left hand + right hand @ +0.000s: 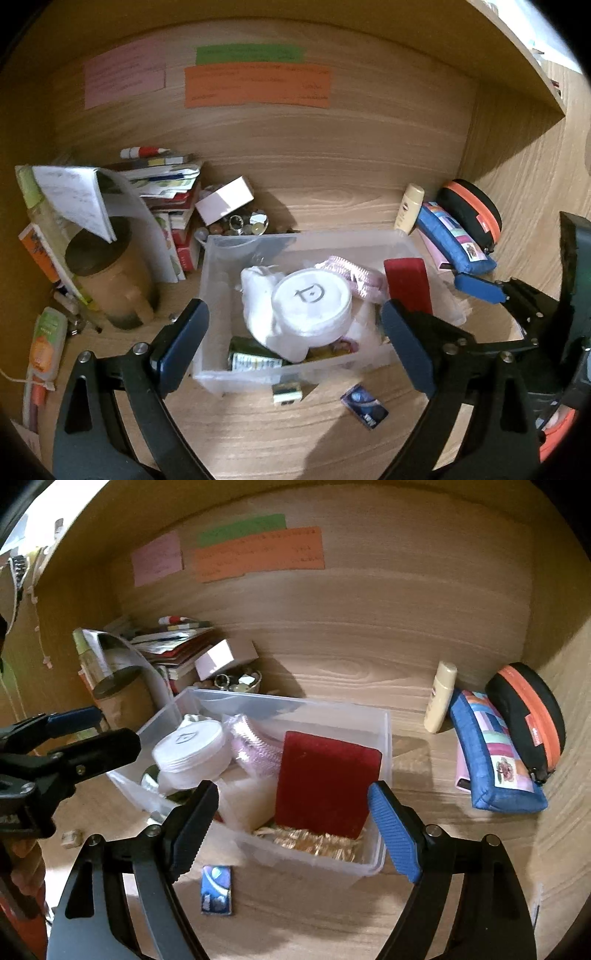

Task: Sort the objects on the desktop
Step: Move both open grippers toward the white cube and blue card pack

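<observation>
Now both my left hand-held gripper (295, 347) and right hand-held gripper (293, 827) gape empty over the clear bin (384, 738) on the counter (332, 915), red case (325, 782) inside it.

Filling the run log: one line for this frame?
left gripper: open, over clear bin | right gripper: open, near red case | nothing held
</observation>
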The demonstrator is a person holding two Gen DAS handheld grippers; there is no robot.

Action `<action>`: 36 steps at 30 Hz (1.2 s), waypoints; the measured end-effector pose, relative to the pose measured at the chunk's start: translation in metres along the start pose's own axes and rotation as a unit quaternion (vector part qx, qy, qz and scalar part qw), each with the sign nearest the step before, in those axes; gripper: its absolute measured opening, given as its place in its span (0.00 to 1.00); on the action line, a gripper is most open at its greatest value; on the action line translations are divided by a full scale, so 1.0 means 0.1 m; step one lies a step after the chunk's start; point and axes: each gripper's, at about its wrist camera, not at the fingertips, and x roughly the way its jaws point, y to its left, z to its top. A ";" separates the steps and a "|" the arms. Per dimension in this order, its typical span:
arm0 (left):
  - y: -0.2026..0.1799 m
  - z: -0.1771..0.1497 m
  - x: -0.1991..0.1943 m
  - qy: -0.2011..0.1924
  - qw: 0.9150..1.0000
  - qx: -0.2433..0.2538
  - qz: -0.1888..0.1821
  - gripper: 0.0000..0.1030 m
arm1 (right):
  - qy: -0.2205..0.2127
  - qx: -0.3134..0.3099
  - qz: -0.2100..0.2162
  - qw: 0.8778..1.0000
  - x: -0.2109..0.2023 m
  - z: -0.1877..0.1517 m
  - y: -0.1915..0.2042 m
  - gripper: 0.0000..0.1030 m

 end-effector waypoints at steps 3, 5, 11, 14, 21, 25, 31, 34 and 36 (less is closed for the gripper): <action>0.03 -0.06 -0.02 0.004 1.000 0.001 0.007 0.93 | 0.001 -0.005 0.005 1.000 -0.08 -0.05 0.07 0.79; 0.04 -0.11 -0.02 0.011 1.000 0.000 0.009 0.93 | 0.001 -0.011 0.002 1.000 -0.11 -0.08 0.12 0.79; 0.07 -0.31 -0.03 0.027 1.000 0.000 0.011 0.93 | 0.014 -0.019 0.007 1.000 -0.16 -0.21 0.24 0.79; 0.08 -0.41 -0.02 0.035 0.999 0.000 0.011 0.94 | 0.034 -0.018 0.009 0.999 -0.12 -0.31 0.28 0.79; 0.16 -0.58 0.08 0.071 0.997 -0.008 0.001 0.93 | 0.068 -0.026 0.023 0.997 -0.10 -0.47 0.31 0.79; 0.18 -0.68 0.17 0.094 0.996 -0.006 0.001 0.94 | 0.080 -0.040 0.025 0.996 -0.08 -0.56 0.35 0.79; 0.17 -0.79 0.30 0.117 0.993 -0.006 0.001 0.94 | 0.106 -0.061 0.026 0.992 0.05 -0.70 0.40 0.79; 0.12 -0.81 0.35 0.119 0.993 0.008 0.006 0.93 | 0.106 -0.051 0.026 0.993 0.10 -0.71 0.37 0.79; 0.09 -0.81 0.39 0.121 0.992 0.016 0.009 0.93 | 0.108 -0.036 0.042 0.993 0.13 -0.71 0.34 0.79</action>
